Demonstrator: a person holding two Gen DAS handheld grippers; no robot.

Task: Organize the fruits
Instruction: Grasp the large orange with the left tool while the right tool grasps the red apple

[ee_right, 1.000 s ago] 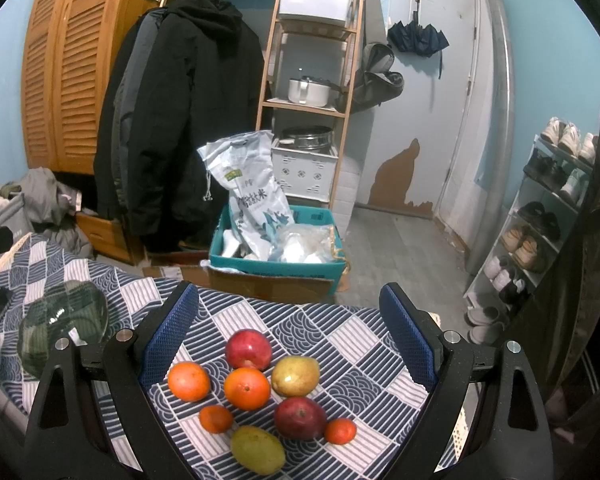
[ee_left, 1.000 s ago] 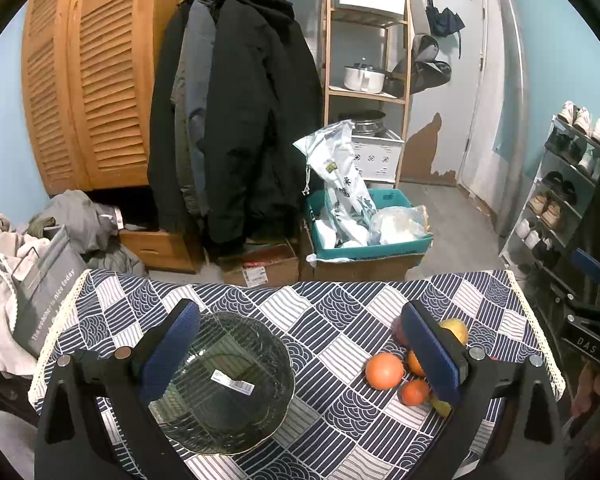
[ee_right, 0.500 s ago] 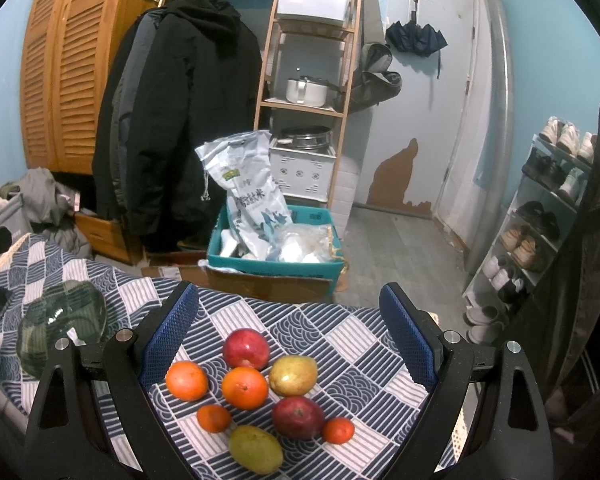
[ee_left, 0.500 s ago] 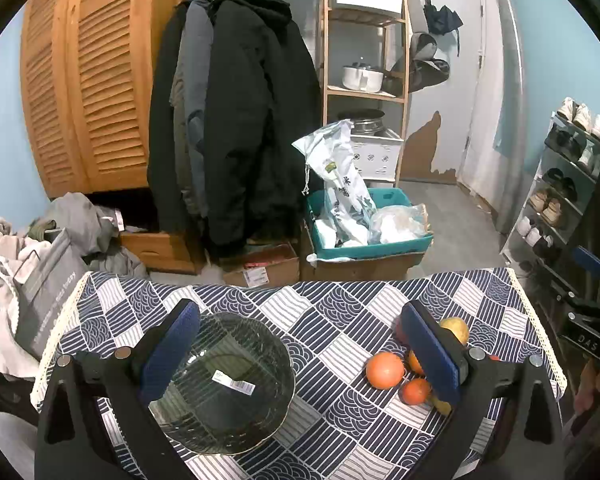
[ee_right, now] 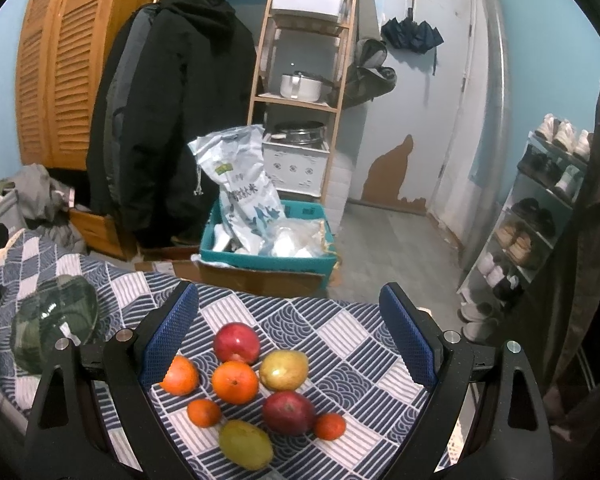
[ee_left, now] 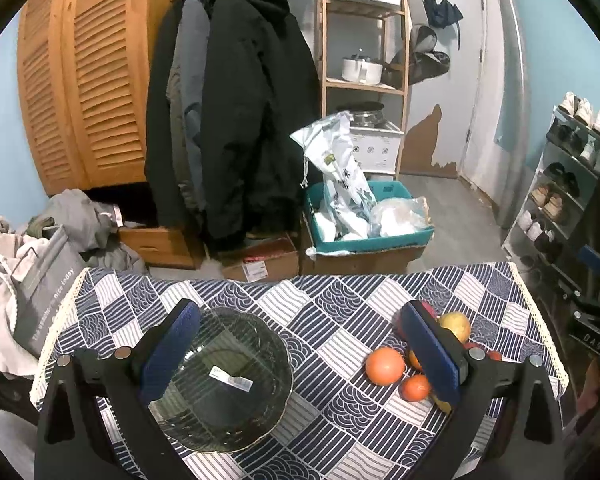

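Several fruits lie in a cluster on the patterned tablecloth [ee_right: 340, 336]: a red apple [ee_right: 236, 342], a large orange [ee_right: 235, 382], another orange [ee_right: 180, 375], a yellow pear [ee_right: 283, 369], a dark red apple [ee_right: 289, 412], two small tangerines [ee_right: 204, 412] and a green mango [ee_right: 245, 444]. My right gripper [ee_right: 288, 340] is open and empty above the cluster. A dark glass bowl [ee_left: 220, 380] sits empty at the table's left. My left gripper [ee_left: 300, 350] is open and empty, its left finger over the bowl, its right finger [ee_left: 430, 354] hiding part of the fruits [ee_left: 385, 365].
Beyond the table's far edge stand a teal crate with bags [ee_left: 364, 220], cardboard boxes, hanging coats [ee_left: 236, 112] and a wooden shelf. A shoe rack [ee_right: 540, 216] is at the right. Clothes and a grey bag [ee_left: 40, 280] lie left of the table.
Both grippers have shifted only slightly; the view drifts a little. Nothing was taken hold of or let go.
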